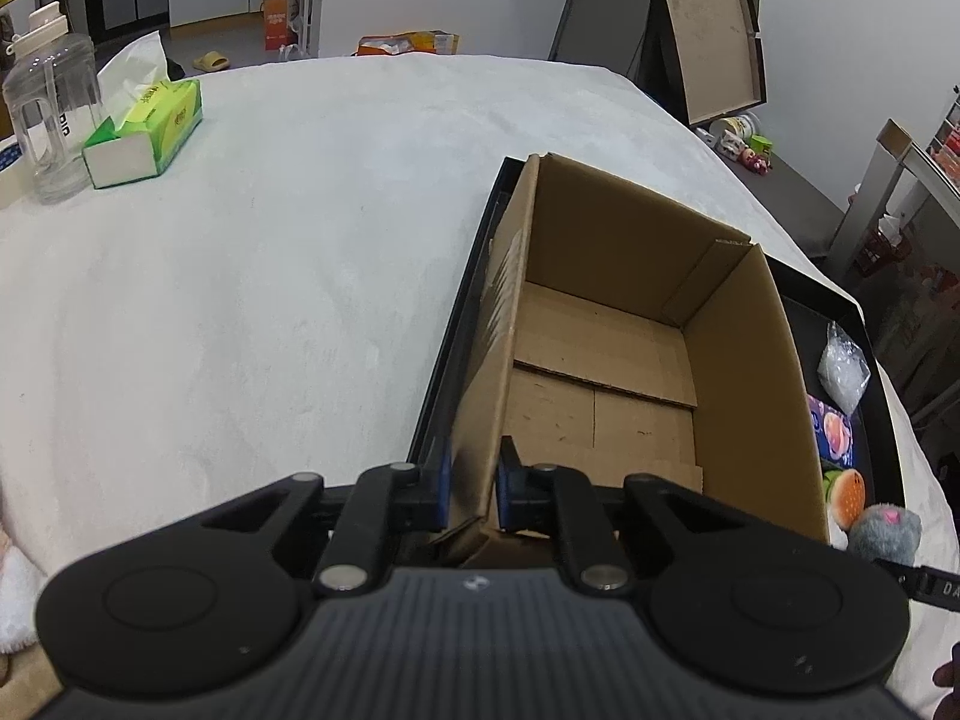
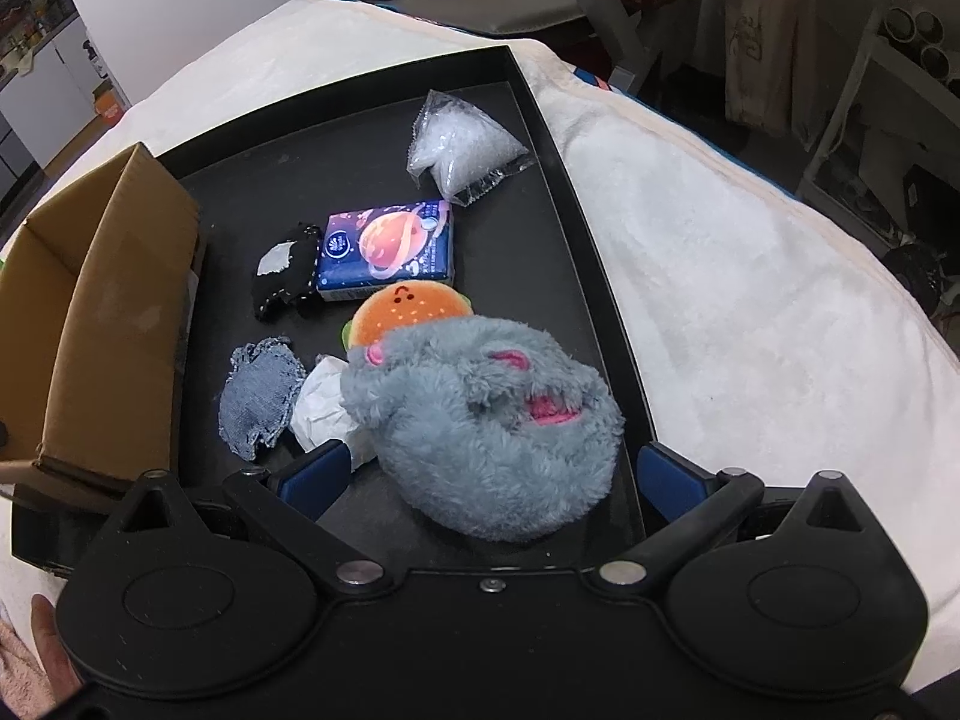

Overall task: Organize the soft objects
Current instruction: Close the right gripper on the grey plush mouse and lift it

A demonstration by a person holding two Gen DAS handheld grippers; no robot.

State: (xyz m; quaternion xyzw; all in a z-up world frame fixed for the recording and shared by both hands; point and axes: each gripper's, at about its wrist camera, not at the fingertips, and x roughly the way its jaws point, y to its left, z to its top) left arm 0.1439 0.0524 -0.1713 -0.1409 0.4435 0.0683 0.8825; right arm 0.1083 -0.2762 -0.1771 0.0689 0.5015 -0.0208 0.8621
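The left gripper (image 1: 471, 489) pinches the near wall of the cardboard box (image 1: 636, 324), which stands in the black tray (image 2: 576, 192). The right gripper (image 2: 489, 471) is spread wide around the gray plush toy (image 2: 480, 432) lying in the tray beside a burger plush (image 2: 408, 309).

Both the left gripper (image 1: 471, 495) and the right gripper (image 2: 489, 468) were built in matte black plastic, with blue pads on the fingers (image 2: 315, 471), silver pivot pins and round embossed discs. A ribbed grey housing was seen on the left one.
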